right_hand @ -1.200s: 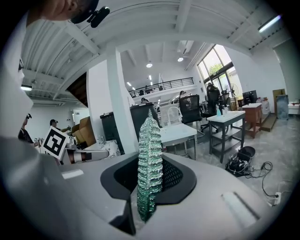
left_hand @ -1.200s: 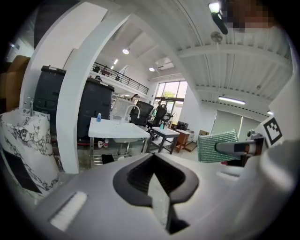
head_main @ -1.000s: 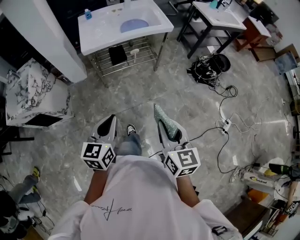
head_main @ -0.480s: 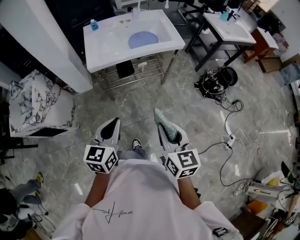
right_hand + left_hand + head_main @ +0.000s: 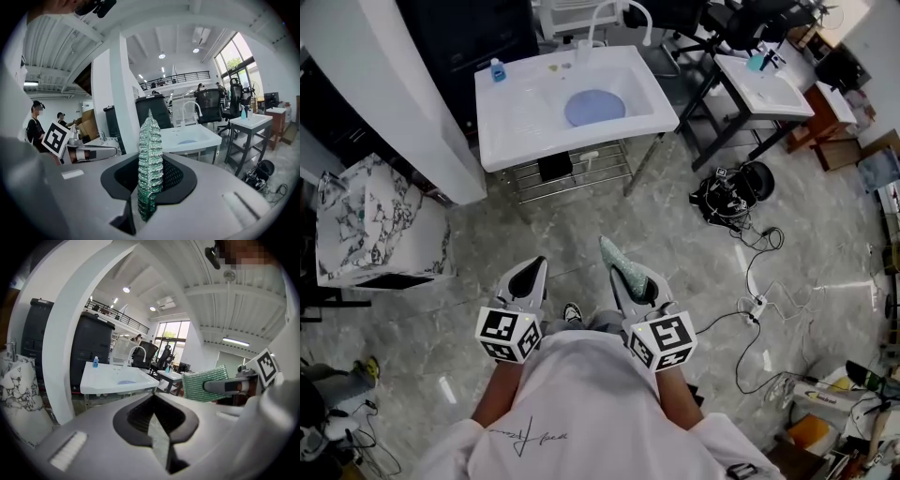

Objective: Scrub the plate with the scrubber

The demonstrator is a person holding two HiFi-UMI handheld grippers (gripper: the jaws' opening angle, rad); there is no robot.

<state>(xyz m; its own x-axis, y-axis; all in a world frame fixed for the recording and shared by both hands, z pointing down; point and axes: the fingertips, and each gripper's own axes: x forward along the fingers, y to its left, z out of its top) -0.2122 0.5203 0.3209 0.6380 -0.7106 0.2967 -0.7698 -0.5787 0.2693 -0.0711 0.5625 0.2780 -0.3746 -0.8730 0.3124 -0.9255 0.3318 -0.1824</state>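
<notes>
Scrubber [image 5: 150,159], green and glittery, stands edge-on between the right gripper's [image 5: 149,201] clamped jaws, while the left gripper view shows its broad face. The left gripper [image 5: 157,427] has its jaws pressed together on nothing. Only the head view shows the blue plate [image 5: 594,107] as a full disc, lying in the white sink [image 5: 516,112], well ahead of both grippers.

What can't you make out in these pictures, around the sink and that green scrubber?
Plate in the sink, head view: too small to tell clean from dirty.
Blue bottle, head view: label too small to read.
Scrubber, right gripper view: seen edge-on, its flat faces turned away, lower end hidden between the jaws.
Shelf under the sink, head view: rear part covered by the sink top.
</notes>
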